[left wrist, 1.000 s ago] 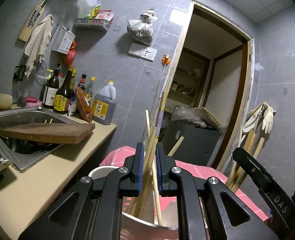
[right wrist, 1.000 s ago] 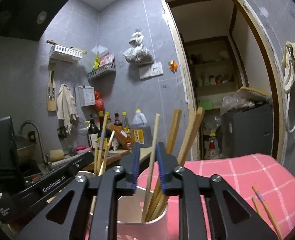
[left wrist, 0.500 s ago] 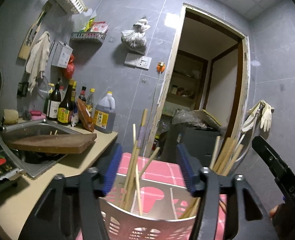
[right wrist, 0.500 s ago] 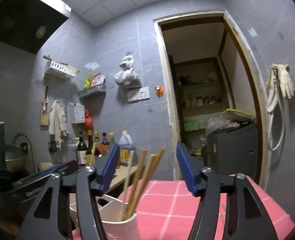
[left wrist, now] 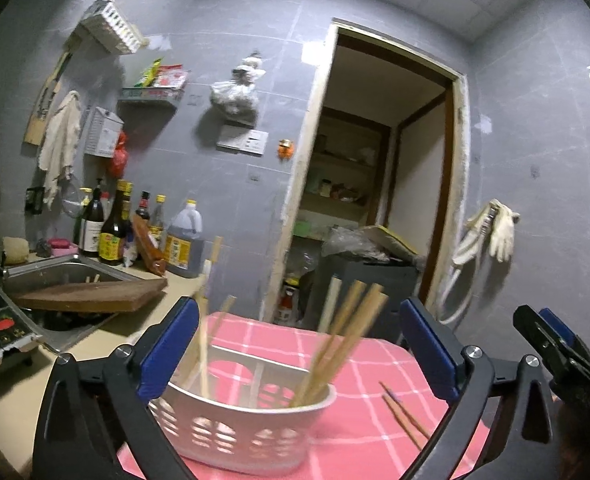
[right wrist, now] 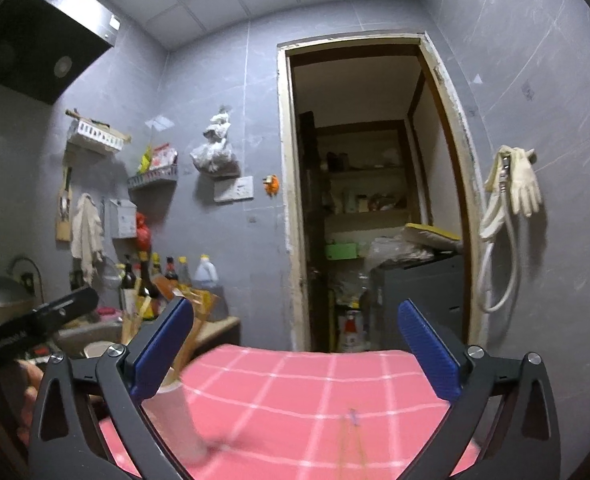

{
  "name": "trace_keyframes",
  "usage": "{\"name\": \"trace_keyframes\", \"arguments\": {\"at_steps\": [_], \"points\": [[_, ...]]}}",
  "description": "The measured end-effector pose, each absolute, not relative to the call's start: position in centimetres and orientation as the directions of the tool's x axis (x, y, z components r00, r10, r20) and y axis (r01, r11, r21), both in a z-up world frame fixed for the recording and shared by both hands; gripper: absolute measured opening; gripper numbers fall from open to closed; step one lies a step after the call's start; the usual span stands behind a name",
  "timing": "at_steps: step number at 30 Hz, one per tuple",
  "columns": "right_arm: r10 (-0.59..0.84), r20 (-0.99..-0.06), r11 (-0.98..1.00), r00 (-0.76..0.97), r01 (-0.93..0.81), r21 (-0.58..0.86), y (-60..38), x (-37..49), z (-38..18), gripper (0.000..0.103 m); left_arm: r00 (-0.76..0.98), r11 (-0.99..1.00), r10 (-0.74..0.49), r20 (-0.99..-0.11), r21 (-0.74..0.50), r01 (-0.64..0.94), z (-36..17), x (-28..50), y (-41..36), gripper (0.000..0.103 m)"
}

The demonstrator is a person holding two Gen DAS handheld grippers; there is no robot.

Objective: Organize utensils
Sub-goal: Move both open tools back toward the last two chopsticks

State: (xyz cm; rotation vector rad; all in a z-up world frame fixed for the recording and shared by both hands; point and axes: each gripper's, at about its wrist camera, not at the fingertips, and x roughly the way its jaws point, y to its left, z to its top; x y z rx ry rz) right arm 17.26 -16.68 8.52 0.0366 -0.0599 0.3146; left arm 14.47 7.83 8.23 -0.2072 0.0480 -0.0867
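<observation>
A white perforated utensil holder (left wrist: 239,428) stands on a pink checked cloth (left wrist: 359,436). Chopsticks (left wrist: 343,344) stand in its right compartment and more chopsticks (left wrist: 203,340) in its left. My left gripper (left wrist: 295,352) is open and empty, just behind and above the holder. A loose pair of chopsticks (left wrist: 403,416) lies on the cloth to the right. My right gripper (right wrist: 295,356) is open and empty above the cloth (right wrist: 295,396); the holder (right wrist: 175,412) is blurred at its lower left, and the loose pair (right wrist: 351,440) lies blurred below.
A counter at the left holds a sink (left wrist: 55,280) with a wooden cutting board (left wrist: 91,298) across it and several bottles (left wrist: 119,232). An open doorway (left wrist: 375,200) is behind the table. The right gripper's tip (left wrist: 551,340) shows at the right edge.
Both grippers opened from shut on chopsticks, let them go in the holder, and pulled back and up. The right view has swung right, away from the holder.
</observation>
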Motion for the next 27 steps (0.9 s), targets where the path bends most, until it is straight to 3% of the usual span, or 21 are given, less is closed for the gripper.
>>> {"name": "trace_keyframes", "arguments": {"at_steps": [7, 16, 25, 27], "points": [[0.251, 0.033, 0.968, 0.968, -0.25, -0.015, -20.5, 16.5, 8.1, 0.103, 0.98, 0.972, -0.168, -0.105, -0.185, 0.147, 7.4, 14.3, 3.2, 0.099], [0.239, -0.08, 0.97, 0.968, -0.242, -0.024, -23.3, 18.2, 5.6, 0.103, 0.949, 0.972, -0.189, -0.253, -0.187, 0.143, 4.4, 16.9, -1.1, 0.099], [0.276, -0.305, 0.959, 0.911, -0.284, 0.018, -24.8, 22.4, 2.5, 0.103, 0.885, 0.979, -0.177, -0.43, -0.167, 0.115, 0.6, 21.1, -3.7, 0.099], [0.287, -0.367, 0.955, 0.885, -0.296, 0.032, -25.0, 23.5, 1.7, 0.099, 0.871, 0.982, -0.173, -0.46, -0.151, 0.115, -0.1, 21.9, -4.1, 0.099]]}}
